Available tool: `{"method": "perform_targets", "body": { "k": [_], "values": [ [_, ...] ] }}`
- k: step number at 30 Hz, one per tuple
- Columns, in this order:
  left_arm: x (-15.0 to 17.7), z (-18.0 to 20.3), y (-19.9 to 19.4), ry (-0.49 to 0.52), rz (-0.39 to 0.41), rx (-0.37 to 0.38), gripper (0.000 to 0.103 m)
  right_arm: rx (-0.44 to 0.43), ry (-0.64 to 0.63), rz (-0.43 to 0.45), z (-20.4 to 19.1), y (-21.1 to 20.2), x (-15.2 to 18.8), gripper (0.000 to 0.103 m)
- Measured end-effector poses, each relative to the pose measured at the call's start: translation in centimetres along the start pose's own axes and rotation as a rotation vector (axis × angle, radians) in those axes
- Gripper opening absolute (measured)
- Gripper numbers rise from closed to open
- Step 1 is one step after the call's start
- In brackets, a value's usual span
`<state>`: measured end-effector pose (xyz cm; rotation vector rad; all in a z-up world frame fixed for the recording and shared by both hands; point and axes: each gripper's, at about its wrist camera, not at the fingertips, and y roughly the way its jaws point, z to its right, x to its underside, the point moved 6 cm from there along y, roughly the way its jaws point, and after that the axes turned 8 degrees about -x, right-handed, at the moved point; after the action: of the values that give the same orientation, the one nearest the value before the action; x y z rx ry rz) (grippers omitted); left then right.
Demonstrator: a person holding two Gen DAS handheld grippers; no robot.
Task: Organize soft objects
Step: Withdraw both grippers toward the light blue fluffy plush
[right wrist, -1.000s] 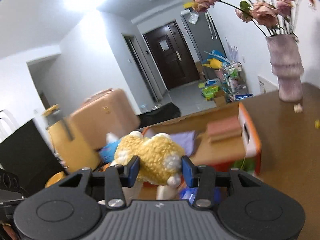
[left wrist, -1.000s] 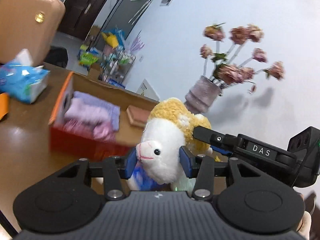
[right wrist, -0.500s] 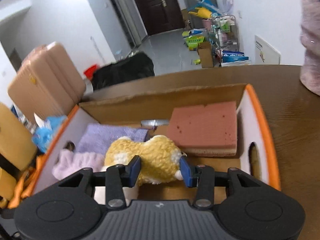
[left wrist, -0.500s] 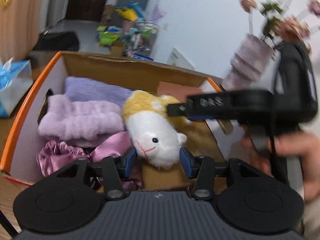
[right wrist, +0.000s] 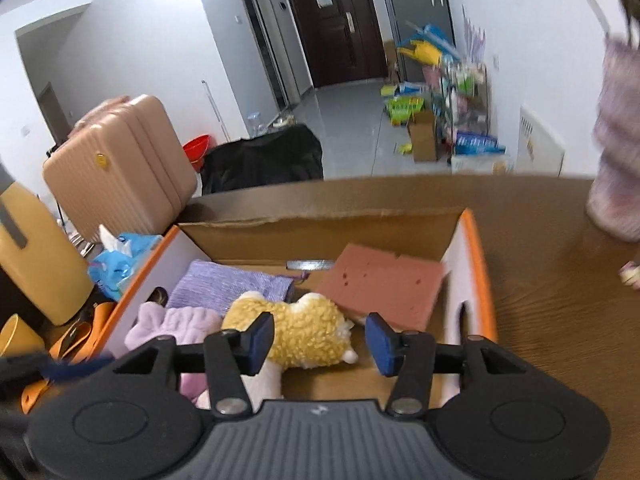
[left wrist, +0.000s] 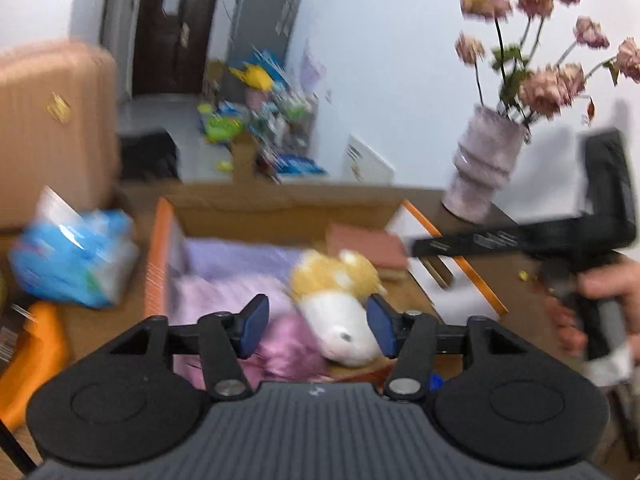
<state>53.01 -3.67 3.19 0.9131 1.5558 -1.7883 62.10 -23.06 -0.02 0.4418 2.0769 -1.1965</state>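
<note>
White-and-yellow plush sheep toy (left wrist: 340, 312) (right wrist: 298, 330) lay inside orange-rimmed cardboard box (left wrist: 452, 246) (right wrist: 476, 264), frame centre, beside pale pink fluffy cloth (right wrist: 176, 326) and brick-red foam sponge slab (right wrist: 384, 286).

Left gripper (left wrist: 316, 326) was spread wide, sheep seen between blue pads, no grip.

Right gripper (right wrist: 318, 338) was likewise spread, sheep's yellow back nearer left pad, clear gap at right pad.

This is a home. A dark front door (right wrist: 326, 20) stands at the end of a hallway. A pink suitcase (right wrist: 120, 168) sits on the floor. A vase of dried flowers (left wrist: 486, 168) stands on the wooden counter (right wrist: 560, 300). Toys and boxes (right wrist: 432, 120) pile up by the wall.
</note>
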Motion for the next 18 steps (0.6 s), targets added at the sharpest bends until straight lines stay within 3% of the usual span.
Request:
{"method": "perform_targets", "body": {
  "k": [5,11,15,18],
  "values": [
    [-1.8,-2.7,-5.5,0.018,0.083,-0.145,0.065,0.063,-0.074,0.071,-1.2,-7.5,-0.1,0.058],
    [-1.2,-3.0,-11.3,0.003,0.134,-0.175,0.073,0.088,-0.102,0.155,-3.0,-15.2,1.6,0.06],
    [2.3,-2.5,-15.2,0.008,0.169,-0.195,0.079,0.092,-0.126,0.219,-5.0,-19.0,4.5,0.06],
    [6.6,-1.5,-18.5,0.033,0.213,-0.183,0.082,0.08,-0.162,0.278,-7.3,-21.4,8.8,0.064]
  ]
}}
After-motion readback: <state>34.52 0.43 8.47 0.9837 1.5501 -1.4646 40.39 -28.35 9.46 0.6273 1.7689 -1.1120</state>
